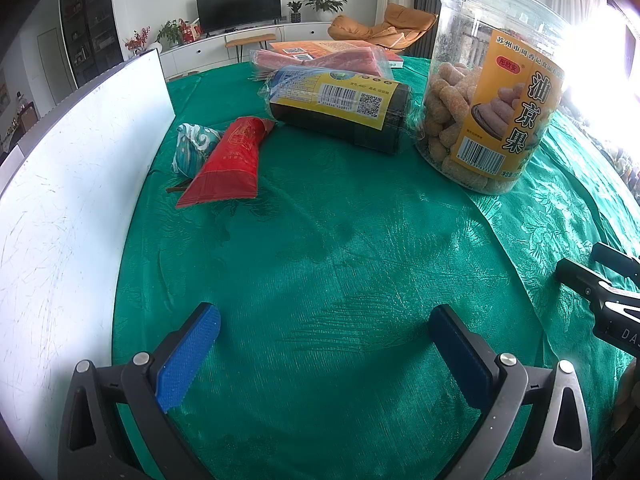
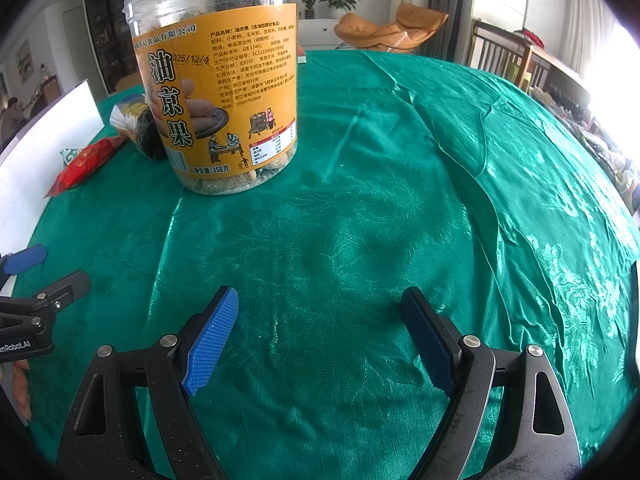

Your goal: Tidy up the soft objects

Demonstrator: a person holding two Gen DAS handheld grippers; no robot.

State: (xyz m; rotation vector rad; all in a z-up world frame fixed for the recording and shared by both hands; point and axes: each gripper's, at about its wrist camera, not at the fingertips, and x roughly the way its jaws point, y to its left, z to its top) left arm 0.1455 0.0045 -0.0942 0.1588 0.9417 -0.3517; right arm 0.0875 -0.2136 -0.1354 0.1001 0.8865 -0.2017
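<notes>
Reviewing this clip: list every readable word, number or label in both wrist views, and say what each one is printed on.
"油京果": big characters on the snack jar label.
"净含量:358克": bottom of that jar's label.
"025/12/4": date stamp across the label, first digit cut off.
"GB 17401": in the label's fine print; the other small lines are too blurred to trust.
"nRobot.AI": body of the left claw, partly cut off.
Dark roll: barcode and QR code, text unreadable.
Red packet: print illegible.

A dark television (image 1: 239, 6) stands on a white cabinet (image 1: 240, 42) near an orange lounge chair (image 1: 384, 26).
</notes>
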